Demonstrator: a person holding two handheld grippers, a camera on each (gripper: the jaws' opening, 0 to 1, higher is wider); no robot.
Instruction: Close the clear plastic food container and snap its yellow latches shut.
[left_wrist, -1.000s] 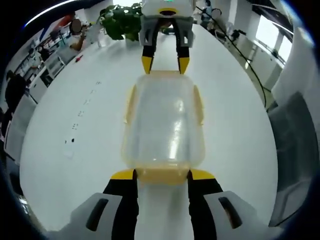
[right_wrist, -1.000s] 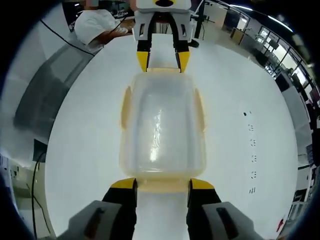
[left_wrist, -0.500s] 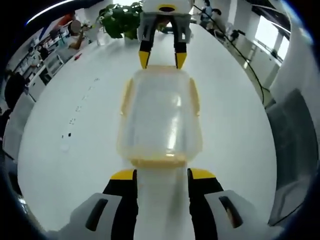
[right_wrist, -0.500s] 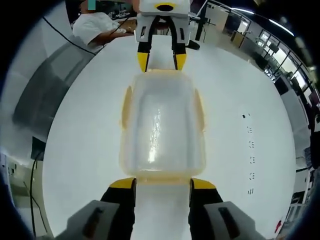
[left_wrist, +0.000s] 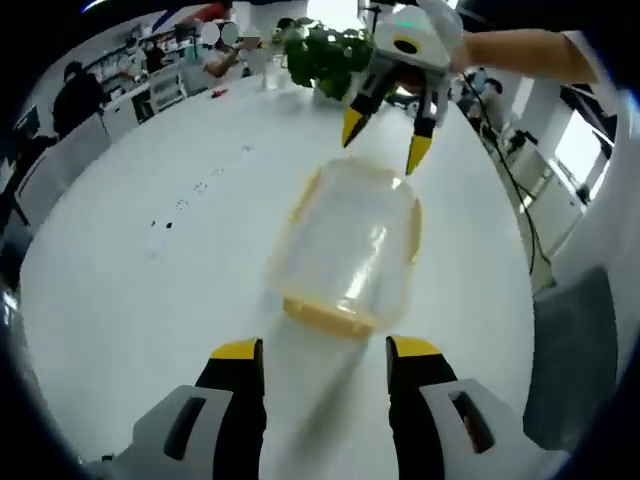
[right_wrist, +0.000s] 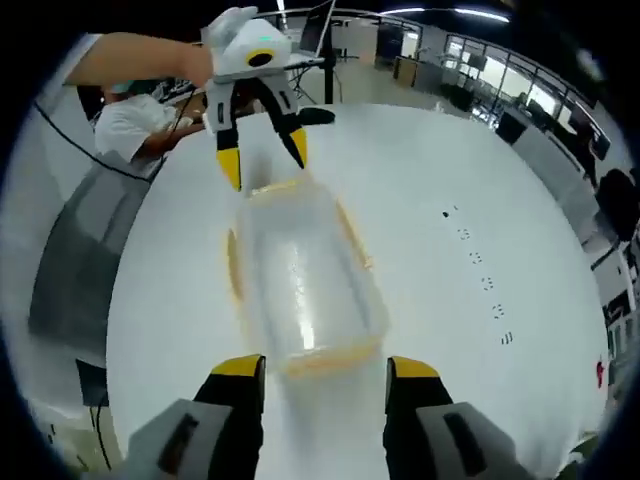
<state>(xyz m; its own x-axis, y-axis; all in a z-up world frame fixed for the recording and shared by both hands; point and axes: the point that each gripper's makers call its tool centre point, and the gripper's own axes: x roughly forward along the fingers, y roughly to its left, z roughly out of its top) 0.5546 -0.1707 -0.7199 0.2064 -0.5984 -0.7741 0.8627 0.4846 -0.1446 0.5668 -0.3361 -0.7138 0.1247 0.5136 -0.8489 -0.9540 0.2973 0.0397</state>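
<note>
**Lid on, tools clear of the end latches**

The clear container (left_wrist: 347, 243) lies on the white desk (left_wrist: 150, 270) with its lid seated; the left tool (left_wrist: 325, 352) hangs open just short of the near yellow latch (left_wrist: 327, 313); the right tool (left_wrist: 380, 143) hovers open, empty, above the far end. By my judgement the latching step is in hand; next, press down any latch not yet flat.

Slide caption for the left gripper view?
Left gripper open before the clear container; right gripper open at its far end.
</note>
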